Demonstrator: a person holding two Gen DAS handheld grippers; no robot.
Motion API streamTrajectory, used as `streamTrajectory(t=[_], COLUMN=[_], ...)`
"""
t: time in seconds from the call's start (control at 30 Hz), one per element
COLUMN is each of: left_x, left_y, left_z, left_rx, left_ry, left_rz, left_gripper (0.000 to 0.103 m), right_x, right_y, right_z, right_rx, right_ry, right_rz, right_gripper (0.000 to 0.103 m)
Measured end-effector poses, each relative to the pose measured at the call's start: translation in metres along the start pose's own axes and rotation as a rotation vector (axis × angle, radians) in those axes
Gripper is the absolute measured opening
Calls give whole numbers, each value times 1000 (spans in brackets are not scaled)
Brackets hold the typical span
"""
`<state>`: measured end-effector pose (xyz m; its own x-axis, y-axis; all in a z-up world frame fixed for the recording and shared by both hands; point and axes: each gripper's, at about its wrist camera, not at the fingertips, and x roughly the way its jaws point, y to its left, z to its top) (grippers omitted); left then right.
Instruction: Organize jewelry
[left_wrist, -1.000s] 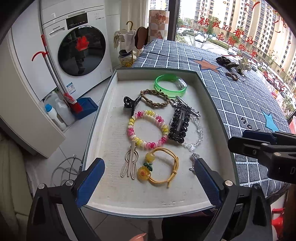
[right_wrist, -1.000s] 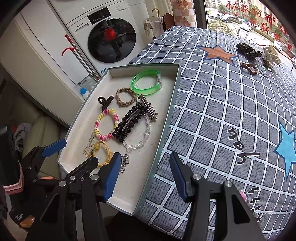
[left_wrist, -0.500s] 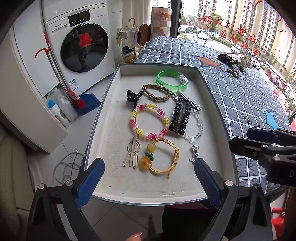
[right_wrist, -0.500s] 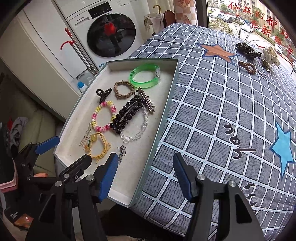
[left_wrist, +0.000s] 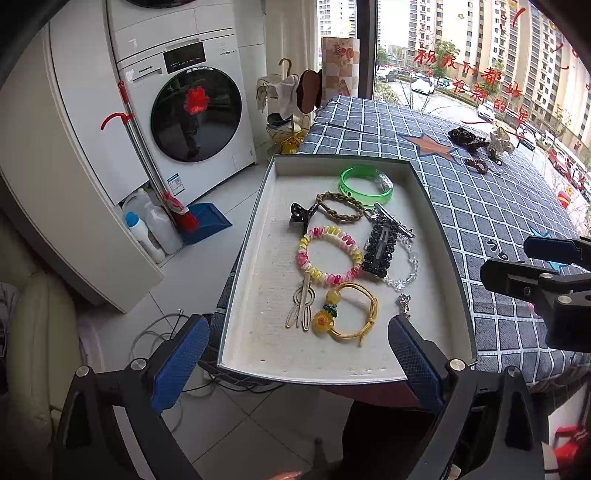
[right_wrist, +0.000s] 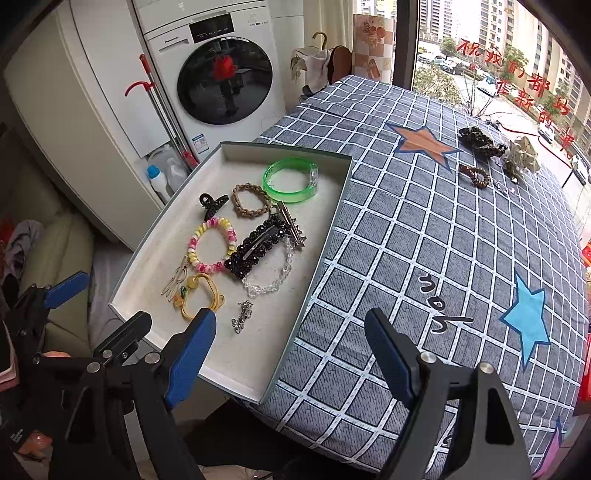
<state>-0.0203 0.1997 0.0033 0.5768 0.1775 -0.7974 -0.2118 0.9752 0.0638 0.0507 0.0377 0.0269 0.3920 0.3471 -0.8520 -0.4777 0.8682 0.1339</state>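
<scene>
A shallow white tray (left_wrist: 255, 236) (right_wrist: 325, 236) sits at the left edge of the checked tablecloth (right_wrist: 424, 236). In it lie a green bangle (left_wrist: 365, 184), a braided brown tie (left_wrist: 325, 195), a pink-and-yellow bracelet (left_wrist: 332, 277), a black beaded clip (left_wrist: 380, 251), a yellow cord bracelet (left_wrist: 369, 295) and a small silver chain (right_wrist: 243, 315). My left gripper (left_wrist: 295, 347) hangs open over the tray's near edge, holding nothing. My right gripper (right_wrist: 288, 332) is above the tray's near right corner, its jaws opening with nothing gripped.
At the table's far right lie a dark scrunchie (right_wrist: 480, 142), a brown bead bracelet (right_wrist: 474, 175) and a white piece (right_wrist: 524, 153). A washing machine (left_wrist: 195, 110), a mop and bottles (left_wrist: 147, 229) stand on the floor to the left. The tray overhangs the table's near edge.
Both grippers have risen and drawn back, so the tray looks smaller. The right gripper's jaws have spread wider. The jewellery in the tray has not moved.
</scene>
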Motion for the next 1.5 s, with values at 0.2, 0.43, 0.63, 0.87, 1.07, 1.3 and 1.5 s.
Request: streamTrajectory(t=[0.2,0.43,0.63,0.87,1.07,1.3,1.5], left_x=[-8,-17,-19,-18,-18,-18,-18], left_y=[-4,-10,-15,-15,-16,-15,-14], left_z=[4,7,7,8,8,7,6], left_rx=[16,32,44,49,49,47,48], left_ry=[-8,-17,-16,-7,-7,-4,-4], left_rz=[20,5,-5,-5,-3,-1,-1], left_gripper=[102,102,102,102,102,102,102], right_x=[-13,-19,-24,-26,-26,-26,-26], right_y=[8,10,10,11,12,13,14], right_z=[4,4,5,6,6,6,6], right_rx=[-33,-51,-50,-63,-70,-71,-71], right_ry=[-27,-40,-55,-64,-61,-61,-61], right_rz=[-27,-50,-60,-68,-64,-66,-63], right_gripper=[88,89,89,89,89,89,89])
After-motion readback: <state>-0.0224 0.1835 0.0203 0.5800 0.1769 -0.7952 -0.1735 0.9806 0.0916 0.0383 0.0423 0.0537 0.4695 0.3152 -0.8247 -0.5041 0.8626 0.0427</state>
